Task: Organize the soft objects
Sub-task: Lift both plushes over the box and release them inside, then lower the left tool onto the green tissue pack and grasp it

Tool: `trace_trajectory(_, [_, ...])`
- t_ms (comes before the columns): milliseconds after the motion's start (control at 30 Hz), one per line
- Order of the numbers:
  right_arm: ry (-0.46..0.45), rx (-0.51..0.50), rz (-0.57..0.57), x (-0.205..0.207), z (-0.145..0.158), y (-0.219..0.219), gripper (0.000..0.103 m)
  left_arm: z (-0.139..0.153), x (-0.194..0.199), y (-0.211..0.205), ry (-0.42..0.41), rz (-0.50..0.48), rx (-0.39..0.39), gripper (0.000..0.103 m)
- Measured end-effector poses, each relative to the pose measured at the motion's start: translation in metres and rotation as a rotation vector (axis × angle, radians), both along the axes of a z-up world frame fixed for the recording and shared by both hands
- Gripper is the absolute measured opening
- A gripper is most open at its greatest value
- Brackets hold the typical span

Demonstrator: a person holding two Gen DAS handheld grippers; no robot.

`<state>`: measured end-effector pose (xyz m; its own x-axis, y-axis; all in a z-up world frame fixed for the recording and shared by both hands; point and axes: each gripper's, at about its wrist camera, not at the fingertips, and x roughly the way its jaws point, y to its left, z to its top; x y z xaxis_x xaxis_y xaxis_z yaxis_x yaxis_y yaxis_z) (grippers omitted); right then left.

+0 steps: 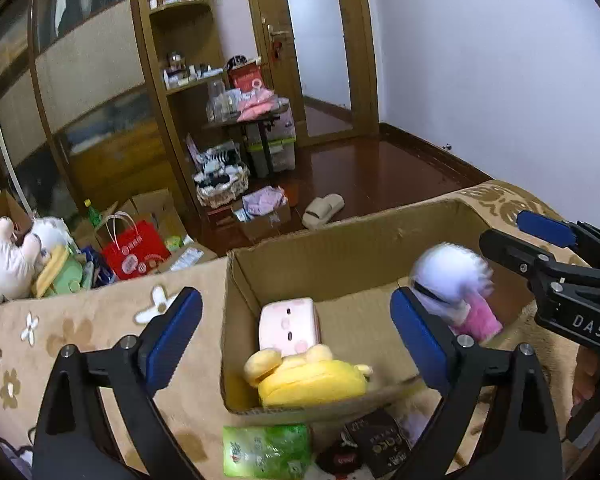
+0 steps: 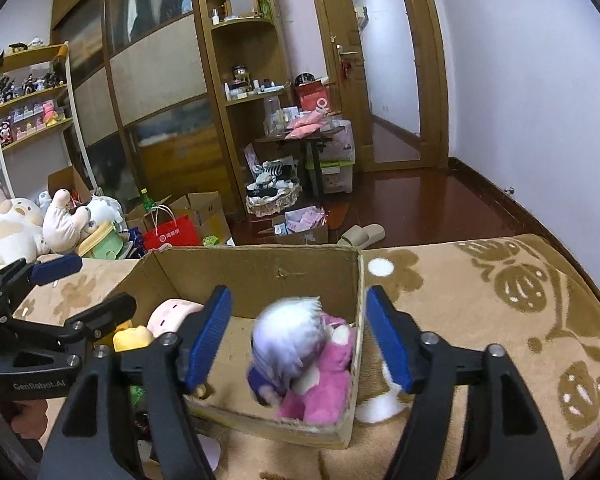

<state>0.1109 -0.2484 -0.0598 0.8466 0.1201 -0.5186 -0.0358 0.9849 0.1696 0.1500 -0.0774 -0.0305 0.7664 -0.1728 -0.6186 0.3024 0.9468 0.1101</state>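
Note:
An open cardboard box (image 1: pixel 340 240) (image 2: pixel 260 268) sits on a beige flowered blanket. Inside lie a pink plush (image 1: pixel 290 322) (image 2: pixel 168 314) and a yellow plush (image 1: pixel 312 380) (image 2: pixel 132 338). A white-haired doll in pink (image 1: pixel 456 284) (image 2: pixel 300 360), blurred by motion, is in the box's right end, apart from both grippers. My left gripper (image 1: pixel 296 340) is open and empty over the box's near left part. My right gripper (image 2: pixel 298 338) is open and empty above the doll; it also shows in the left wrist view (image 1: pixel 516 236).
A green packet (image 1: pixel 266 450) and a dark packet (image 1: pixel 376 440) lie on the blanket (image 2: pixel 500 320) before the box. Plush toys (image 2: pixel 32 224), a red bag (image 2: pixel 172 232) and boxes crowd the floor at left. Shelves and a door stand behind.

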Motion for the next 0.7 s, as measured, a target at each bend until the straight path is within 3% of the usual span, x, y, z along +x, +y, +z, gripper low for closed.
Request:
trace_trajectory(133, [-0.001, 0.003, -0.004, -0.007, 0.002, -0.001, 0.09, 0.003, -0.005, 0.009, 0.018, 0.023, -0.026, 0.098])
trace_trajectory(267, [0.003, 0.0, 0.0, -0.011, 0.004, -0.001, 0.093, 0.01, -0.013, 0.015, 0.019, 0.032, -0.017, 0.098])
trace_trajectory(333, [-0.001, -0.007, 0.002, -0.017, 0.007, 0.001, 0.101, 0.013, -0.019, 0.018, 0.017, 0.035, -0.014, 0.098])
trace_trajectory(700, [-0.018, -0.027, 0.004, -0.052, 0.021, 0.017, 0.103, 0.022, -0.046, 0.04, 0.075, 0.077, 0.003, 0.098])
